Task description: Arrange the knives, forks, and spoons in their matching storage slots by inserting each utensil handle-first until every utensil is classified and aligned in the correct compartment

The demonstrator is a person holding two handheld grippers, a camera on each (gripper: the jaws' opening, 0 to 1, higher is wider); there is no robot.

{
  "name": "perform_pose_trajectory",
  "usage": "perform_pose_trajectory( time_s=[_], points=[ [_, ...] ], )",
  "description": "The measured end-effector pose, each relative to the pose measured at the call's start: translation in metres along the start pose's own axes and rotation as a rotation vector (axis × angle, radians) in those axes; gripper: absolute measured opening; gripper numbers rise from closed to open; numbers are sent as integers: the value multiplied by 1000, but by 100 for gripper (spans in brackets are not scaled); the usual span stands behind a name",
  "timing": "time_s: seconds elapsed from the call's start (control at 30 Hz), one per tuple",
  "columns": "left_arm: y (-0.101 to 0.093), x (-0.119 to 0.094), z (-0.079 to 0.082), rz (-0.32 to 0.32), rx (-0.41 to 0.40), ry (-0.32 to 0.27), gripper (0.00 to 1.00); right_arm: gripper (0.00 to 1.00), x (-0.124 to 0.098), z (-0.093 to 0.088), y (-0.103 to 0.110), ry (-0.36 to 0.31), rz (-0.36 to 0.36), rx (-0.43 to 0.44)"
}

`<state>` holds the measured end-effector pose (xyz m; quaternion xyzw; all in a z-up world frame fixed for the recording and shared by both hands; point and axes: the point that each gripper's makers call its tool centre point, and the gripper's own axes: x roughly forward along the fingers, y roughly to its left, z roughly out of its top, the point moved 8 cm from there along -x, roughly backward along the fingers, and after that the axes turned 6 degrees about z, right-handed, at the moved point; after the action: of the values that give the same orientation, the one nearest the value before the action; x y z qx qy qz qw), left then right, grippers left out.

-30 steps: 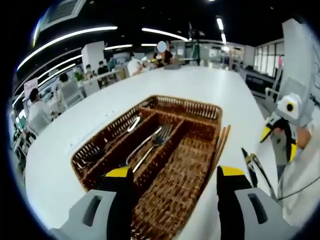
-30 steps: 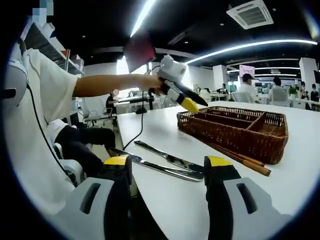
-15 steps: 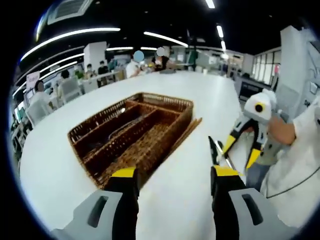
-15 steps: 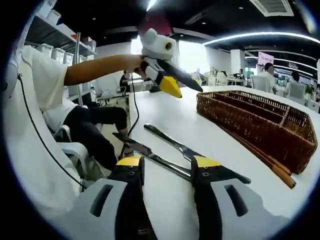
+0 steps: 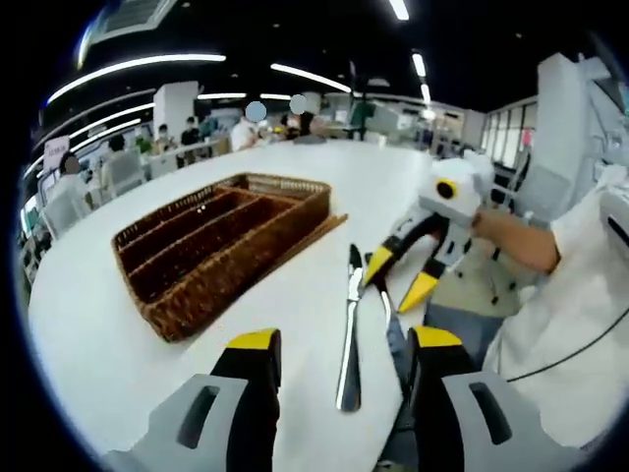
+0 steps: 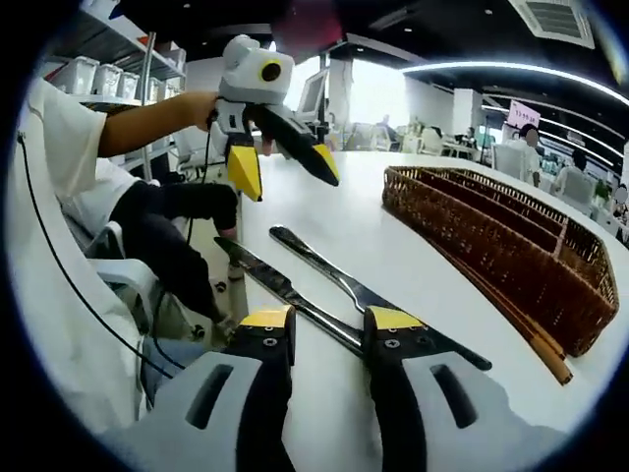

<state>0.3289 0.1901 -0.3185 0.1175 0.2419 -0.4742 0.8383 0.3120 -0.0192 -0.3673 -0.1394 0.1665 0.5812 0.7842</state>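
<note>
While the left gripper (image 5: 334, 344) has swung away from the wicker tray (image 5: 221, 241) toward the table's near edge, the right gripper (image 6: 327, 320) has come down over the nearer knife (image 6: 285, 290) and narrowed its jaws around it. A second ago those jaws stood wide with both knives lying well ahead of them; now the yellow tips sit close on either side of the blade, though whether they already pinch the metal I cannot tell from here. In the left gripper view the same tool hangs with its tips straddling the knives, just above the white table (image 5: 147, 364).

Two knives lie side by side near the table edge, the farther knife (image 6: 324, 267) between its neighbour and the tray, and a pair of chopsticks (image 6: 501, 313) lies along the tray's near wall. That tray, well apart to the far side, already holds forks and spoons, judging by the earlier look into it.

As for the left gripper, it is parted wide and carries nothing.

My guess is that sorting has reached the knives: a pick-up is starting, and the lifted knife will then need carrying across to the empty long slot, handle leading.
</note>
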Motion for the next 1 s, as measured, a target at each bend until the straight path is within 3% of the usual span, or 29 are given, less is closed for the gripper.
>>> perform_pose_trajectory(
  time_s=[0.27,0.47,0.73,1.0],
  points=[
    [-18,-4,-10,-6,6,8,43,26,-3,-2,4,17,-57,27],
    [-47,6,-22,-74,13,43,42,19,-6,-3,8,41,-104,40],
    [-44,15,-35,-58,-14,91,42,18,-12,-7,11,41,-108,29],
    [-40,16,-34,-47,-22,81,42,18,-14,-9,11,41,-86,33]
  ],
)
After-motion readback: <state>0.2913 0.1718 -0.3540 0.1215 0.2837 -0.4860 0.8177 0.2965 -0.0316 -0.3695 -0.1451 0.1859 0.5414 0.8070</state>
